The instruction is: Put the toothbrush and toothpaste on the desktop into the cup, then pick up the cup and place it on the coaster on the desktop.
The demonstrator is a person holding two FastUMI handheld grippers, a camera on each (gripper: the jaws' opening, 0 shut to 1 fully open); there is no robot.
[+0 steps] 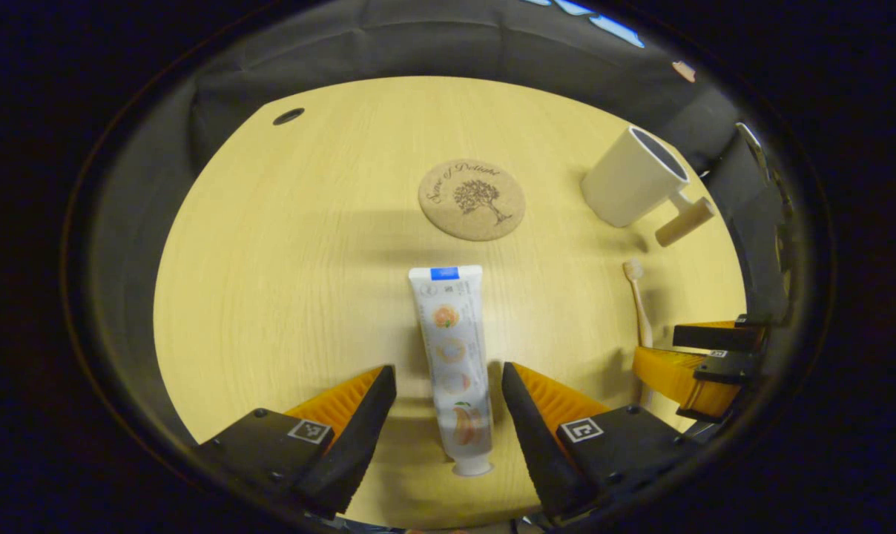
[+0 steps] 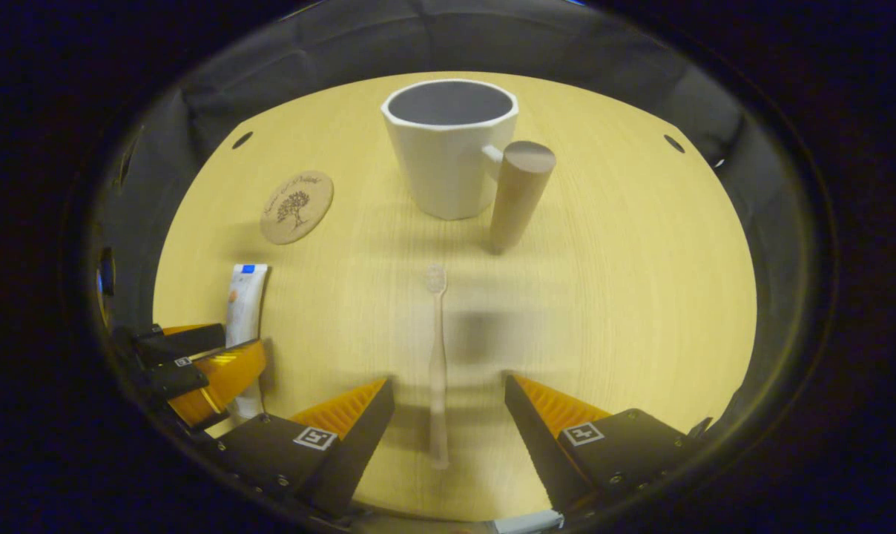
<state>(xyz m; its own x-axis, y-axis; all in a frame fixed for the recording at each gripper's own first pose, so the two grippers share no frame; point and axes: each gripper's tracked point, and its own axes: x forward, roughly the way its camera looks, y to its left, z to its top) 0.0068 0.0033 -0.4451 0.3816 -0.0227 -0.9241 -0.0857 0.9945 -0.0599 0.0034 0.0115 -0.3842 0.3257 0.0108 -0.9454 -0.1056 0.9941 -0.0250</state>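
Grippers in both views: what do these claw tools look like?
The left gripper and right gripper look alike: two tapering, wedge-shaped fingers with ribbed outer faces, each on a blocky base fixed with small screws and bearing a square black-and-white coded marker.

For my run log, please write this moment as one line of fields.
left gripper: open, astride toothpaste | right gripper: open, astride toothbrush | cup: upright, empty | coaster: bare

The left gripper point(image 1: 448, 397) hovers low over the desktop's near edge with its jaws spread wide; the right gripper point(image 2: 448, 404) hovers likewise beside it, jaws equally parted.
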